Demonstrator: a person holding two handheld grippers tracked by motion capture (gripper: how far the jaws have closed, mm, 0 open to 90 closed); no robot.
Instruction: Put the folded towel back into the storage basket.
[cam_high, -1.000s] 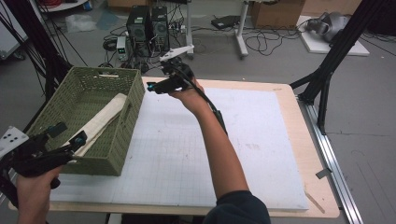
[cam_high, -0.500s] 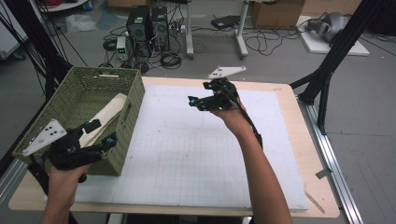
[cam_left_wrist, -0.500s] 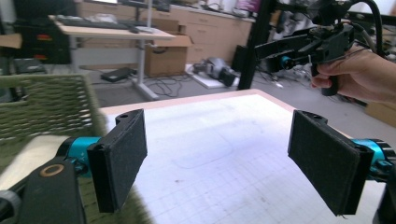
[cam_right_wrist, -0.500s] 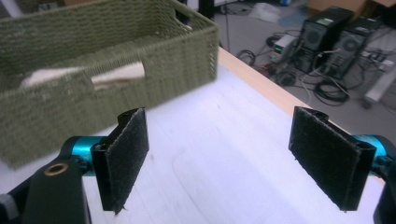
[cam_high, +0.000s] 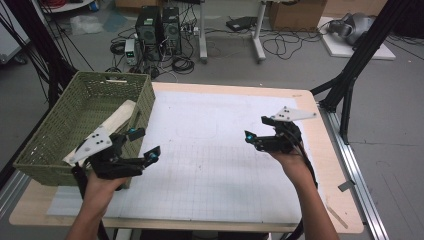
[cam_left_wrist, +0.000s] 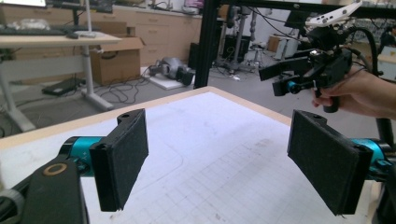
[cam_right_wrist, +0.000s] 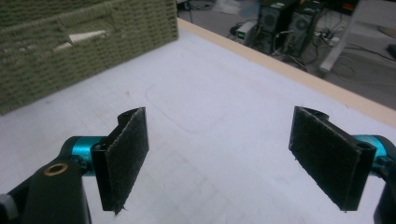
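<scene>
- The left gripper (cam_high: 142, 145) sits at the lower left of the high view, held in the person's left hand (cam_high: 102, 185), whose forearm rises from the bottom edge.
- Its jaws stand wide apart with nothing between them, pointing toward the middle of the frame just beside the near right corner of the green woven basket (cam_high: 55, 150).
- The basket stands on the left end of the bench (cam_high: 310, 200), at the left of the high view; a pale flat board (cam_high: 117, 117) lies slanted inside it, leaning against the right wall.
- The right gripper (cam_high: 255, 137) is at the right centre of the high view, over the white gridded mat (cam_high: 210, 160), well apart from the basket.
- The right hand (cam_high: 290, 160) grips its handle from below, the forearm running up from the lower right.
- Its jaws are spread wide and empty, aimed left toward the basket.
- In the left gripper view the right gripper (cam_left_wrist: 280, 79) hangs at the upper right, above the mat.
</scene>
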